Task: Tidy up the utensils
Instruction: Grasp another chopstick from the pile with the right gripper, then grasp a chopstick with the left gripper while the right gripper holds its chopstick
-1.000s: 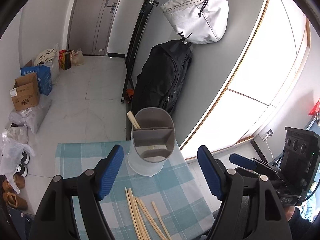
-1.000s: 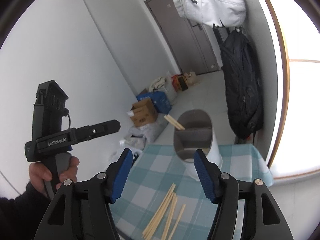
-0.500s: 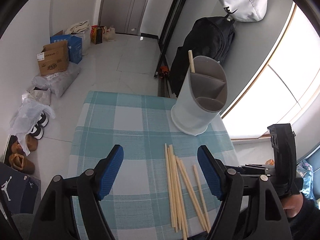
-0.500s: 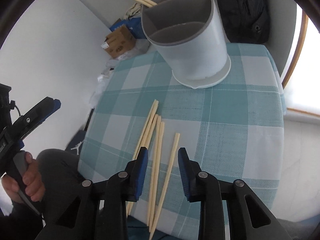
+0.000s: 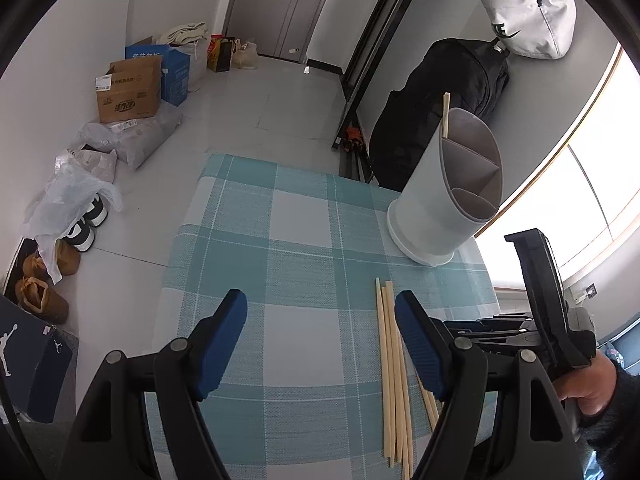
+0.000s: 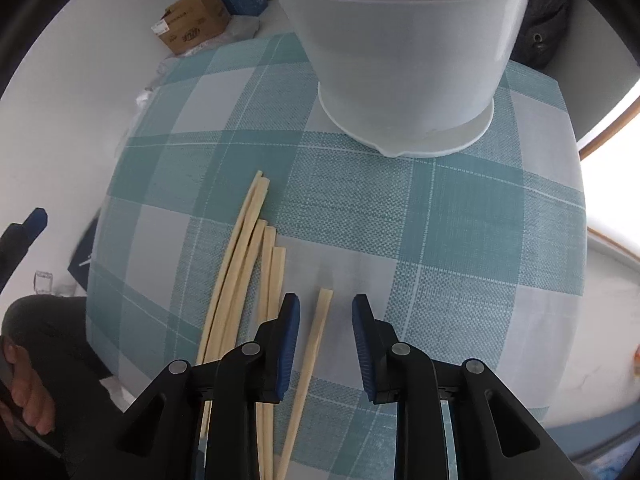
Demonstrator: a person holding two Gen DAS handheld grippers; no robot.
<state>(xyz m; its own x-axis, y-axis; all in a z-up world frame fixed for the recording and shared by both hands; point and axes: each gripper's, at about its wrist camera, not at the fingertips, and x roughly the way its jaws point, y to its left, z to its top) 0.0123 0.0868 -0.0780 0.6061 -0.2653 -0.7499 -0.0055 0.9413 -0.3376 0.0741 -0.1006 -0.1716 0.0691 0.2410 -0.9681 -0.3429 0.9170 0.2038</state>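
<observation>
Lone chopstick point(image 6: 316, 344) lay on the checked desk point(image 6: 460, 220), right of the bundle point(image 6: 240, 276), framed by the closing right hand-held gripper point(image 6: 326, 344), pads not yet touching. Picking step; next: pinch, lift toward holder point(image 6: 404, 60). Left hand-held gripper point(image 5: 320, 344) spread, empty

The utensil holder point(image 5: 448, 196) stands on the checked tablecloth point(image 5: 280, 240), tilted in this fisheye view, with one chopstick point(image 5: 445, 114) upright in its far compartment. Nearer than the holder, a bundle of loose chopsticks point(image 5: 390, 368) lies flat on the cloth, and the left gripper point(image 5: 320, 340) hangs above the cloth with its jaws wide, its right finger just beside that bundle. Below the holder and to its right, a hand point(image 5: 592, 384) grips the black handle of the right gripper point(image 5: 540, 300).
</observation>
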